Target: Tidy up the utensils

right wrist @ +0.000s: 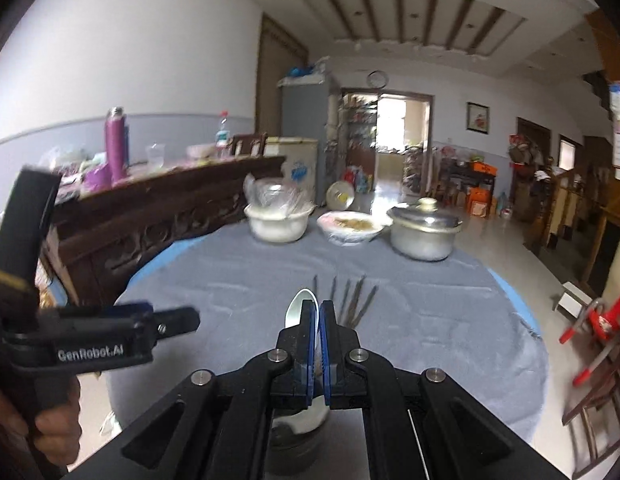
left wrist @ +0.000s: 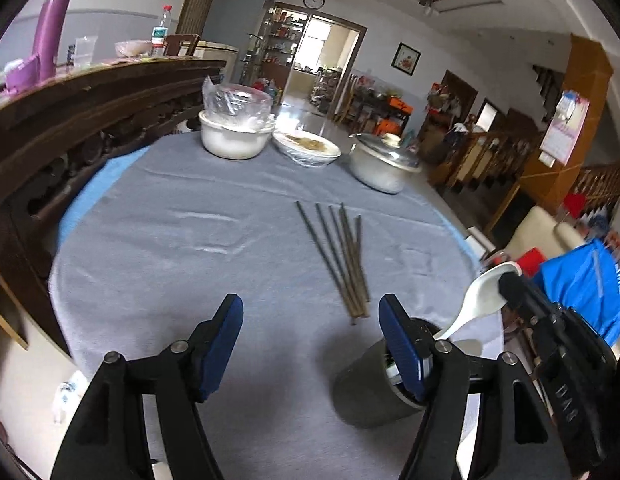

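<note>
Several dark chopsticks (left wrist: 342, 256) lie fanned out on the grey tablecloth (left wrist: 169, 248), ahead of my left gripper (left wrist: 310, 320), which is open and empty. A grey metal cup (left wrist: 366, 392) stands just behind its right finger. My right gripper (right wrist: 318, 312) is shut on a white ceramic spoon (right wrist: 299, 312) and holds it over the cup (right wrist: 293, 440), handle end down at the rim. In the left wrist view the spoon (left wrist: 482, 296) slants from the right gripper (left wrist: 510, 284) into the cup. The chopsticks (right wrist: 350, 300) lie beyond the spoon.
At the table's far edge stand a white bowl with plastic wrap (left wrist: 233, 136), a covered dish of food (left wrist: 305, 148) and a lidded metal pot (left wrist: 382, 168). A dark carved wooden cabinet (left wrist: 69, 128) runs along the left. Chairs (right wrist: 590, 380) stand right.
</note>
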Motion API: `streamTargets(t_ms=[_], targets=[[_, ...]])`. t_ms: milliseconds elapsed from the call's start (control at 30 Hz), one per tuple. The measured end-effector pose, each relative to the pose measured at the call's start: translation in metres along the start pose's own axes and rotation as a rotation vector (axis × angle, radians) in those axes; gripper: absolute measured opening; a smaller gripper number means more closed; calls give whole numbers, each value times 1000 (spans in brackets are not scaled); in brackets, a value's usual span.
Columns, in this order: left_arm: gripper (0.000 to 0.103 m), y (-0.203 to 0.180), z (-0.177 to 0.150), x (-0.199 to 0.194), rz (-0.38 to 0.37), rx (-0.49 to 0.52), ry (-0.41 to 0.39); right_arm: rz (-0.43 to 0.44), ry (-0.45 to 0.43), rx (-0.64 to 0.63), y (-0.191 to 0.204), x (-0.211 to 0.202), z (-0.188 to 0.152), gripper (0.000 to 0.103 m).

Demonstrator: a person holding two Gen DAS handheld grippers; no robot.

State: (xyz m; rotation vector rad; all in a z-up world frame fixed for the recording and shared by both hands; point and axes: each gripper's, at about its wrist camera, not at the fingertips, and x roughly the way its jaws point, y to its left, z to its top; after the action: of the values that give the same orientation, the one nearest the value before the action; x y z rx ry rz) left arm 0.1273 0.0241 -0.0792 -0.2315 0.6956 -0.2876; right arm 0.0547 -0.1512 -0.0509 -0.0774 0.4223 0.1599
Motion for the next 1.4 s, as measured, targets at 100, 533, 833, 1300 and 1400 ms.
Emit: streamTargets(t_ms=[100, 533, 833, 1300, 1400], targets=[[72, 3, 0, -6, 24, 14, -6, 32, 25, 12, -1, -3, -3, 5], [76, -15, 2, -20, 89, 95, -8, 97, -29, 330, -62, -20, 5, 28], [77, -34, 4, -32, 191, 161, -26, 75, -17, 442, -92, -28, -7, 28], [79, -51, 3, -41, 265, 216, -45, 80, -31, 474, -102, -36, -17, 41], [79, -52, 3, -38, 270, 222, -42, 77, -30, 482, -105, -35, -19, 41]])
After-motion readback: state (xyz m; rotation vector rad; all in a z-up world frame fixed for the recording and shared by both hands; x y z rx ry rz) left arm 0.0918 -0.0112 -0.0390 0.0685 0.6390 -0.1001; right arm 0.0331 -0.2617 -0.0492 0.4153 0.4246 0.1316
